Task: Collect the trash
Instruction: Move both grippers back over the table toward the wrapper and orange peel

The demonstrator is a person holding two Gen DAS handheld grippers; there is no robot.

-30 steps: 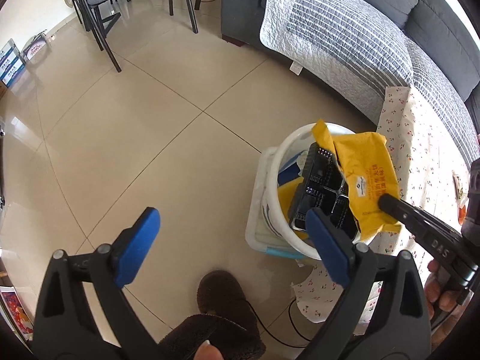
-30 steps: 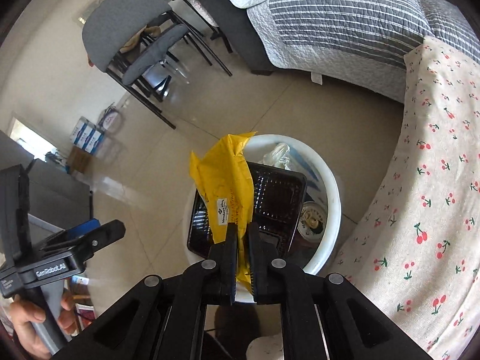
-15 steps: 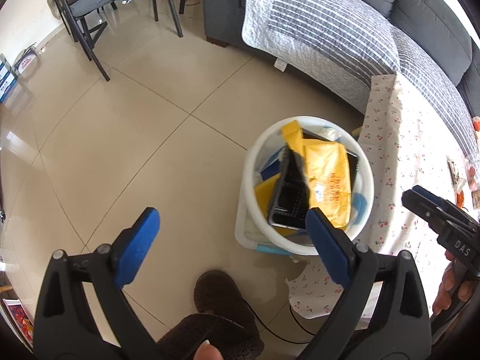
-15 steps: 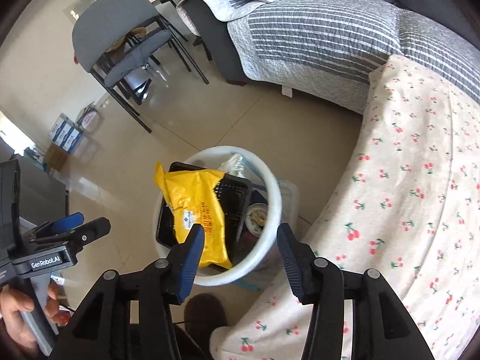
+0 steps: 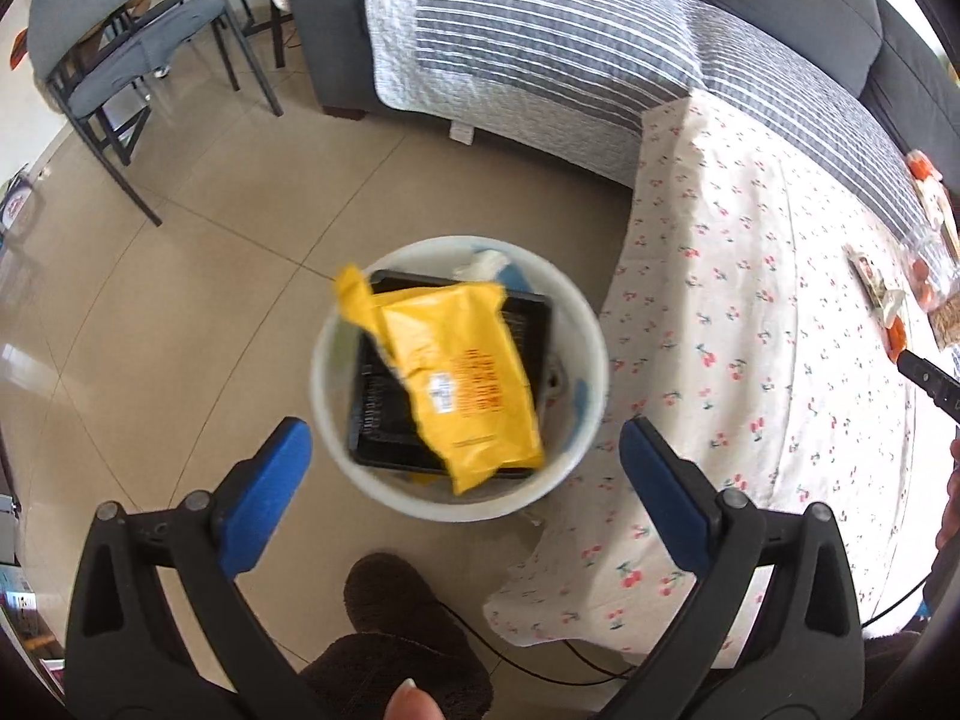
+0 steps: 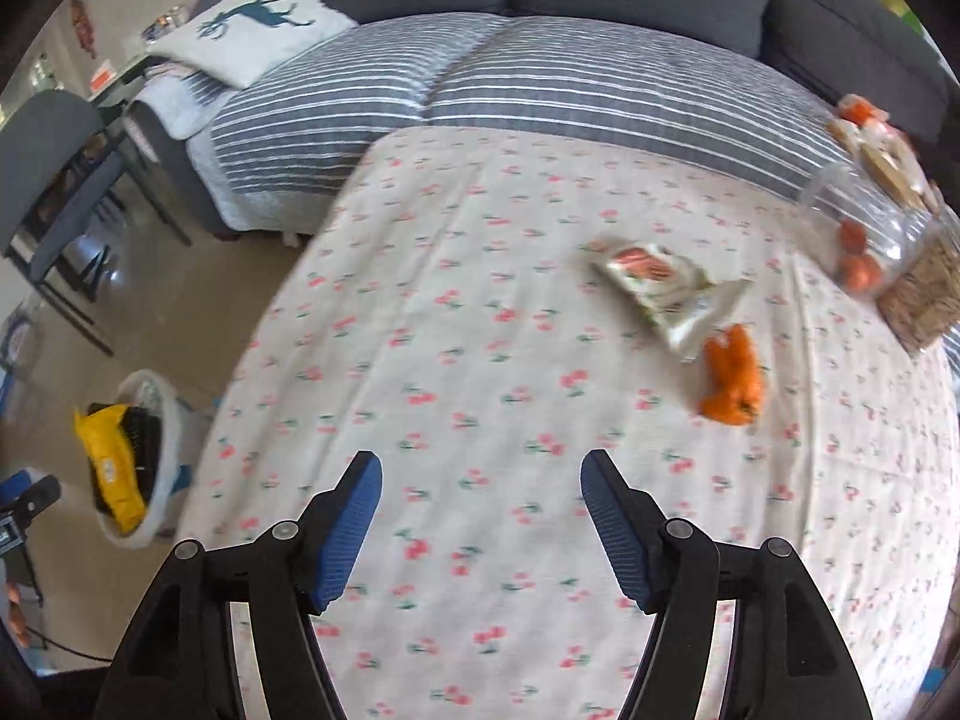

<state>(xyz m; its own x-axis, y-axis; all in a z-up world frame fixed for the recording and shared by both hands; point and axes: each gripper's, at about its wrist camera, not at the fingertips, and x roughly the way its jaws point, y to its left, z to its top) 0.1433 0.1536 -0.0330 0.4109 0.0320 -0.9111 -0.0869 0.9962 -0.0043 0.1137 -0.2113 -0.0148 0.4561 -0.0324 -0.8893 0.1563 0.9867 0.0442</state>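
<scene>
A white round bin [image 5: 336, 360] stands on the floor beside the table. In it lie a yellow mailer bag [image 5: 462, 384] and a black plastic tray [image 5: 378, 414]. The bin also shows at the far left of the right wrist view [image 6: 162, 414]. My left gripper [image 5: 465, 480] is open and empty above the bin. My right gripper [image 6: 480, 516] is open and empty over the cherry-print tablecloth [image 6: 480, 312]. On the cloth ahead lie a white snack wrapper [image 6: 666, 282] and orange peel [image 6: 732, 384].
A clear jar with orange fruit [image 6: 864, 240] and a woven mat [image 6: 924, 294] sit at the table's far right. A grey sofa with a striped blanket [image 6: 510, 72] lies behind. A grey chair [image 5: 120, 54] stands at the left. A brown slipper [image 5: 390, 606] is below.
My right gripper let go of the yellow bag into the bin, opened, and swung right over the table. My left gripper moved over the bin.
</scene>
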